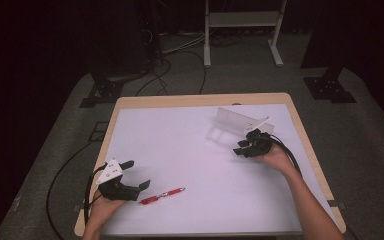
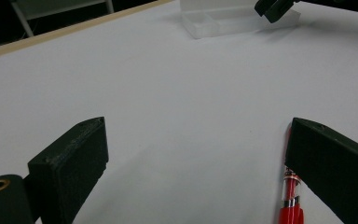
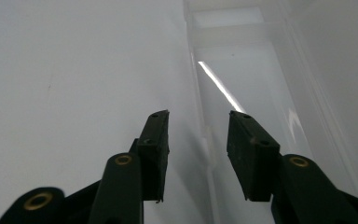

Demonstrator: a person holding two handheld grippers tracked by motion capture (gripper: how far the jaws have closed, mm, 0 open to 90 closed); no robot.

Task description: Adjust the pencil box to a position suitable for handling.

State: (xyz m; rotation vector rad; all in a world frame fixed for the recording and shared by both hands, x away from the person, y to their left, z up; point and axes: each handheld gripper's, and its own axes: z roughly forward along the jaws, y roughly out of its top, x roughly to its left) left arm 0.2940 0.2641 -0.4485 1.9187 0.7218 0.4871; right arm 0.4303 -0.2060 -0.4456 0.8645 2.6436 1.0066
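White counter [image 1: 190,150]: red pen [image 1: 162,195] lying at near left, just beside left gripper [image 1: 132,176], jaws wide open, empty. Clear plastic box [image 1: 235,121], lid raised, at far right; right gripper [image 1: 244,146] at its near edge, jaws parted, empty.

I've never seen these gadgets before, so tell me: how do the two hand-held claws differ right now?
The left claw gapes wide near the table's front left; the right claw is open only narrowly, farther back on the right. The left claw has a red pen lying just beside one jaw; the right claw sits at the edge of a clear plastic box. A grey three-cornered plate tops the left one. Both are black, cabled, hand-held, and grip nothing.
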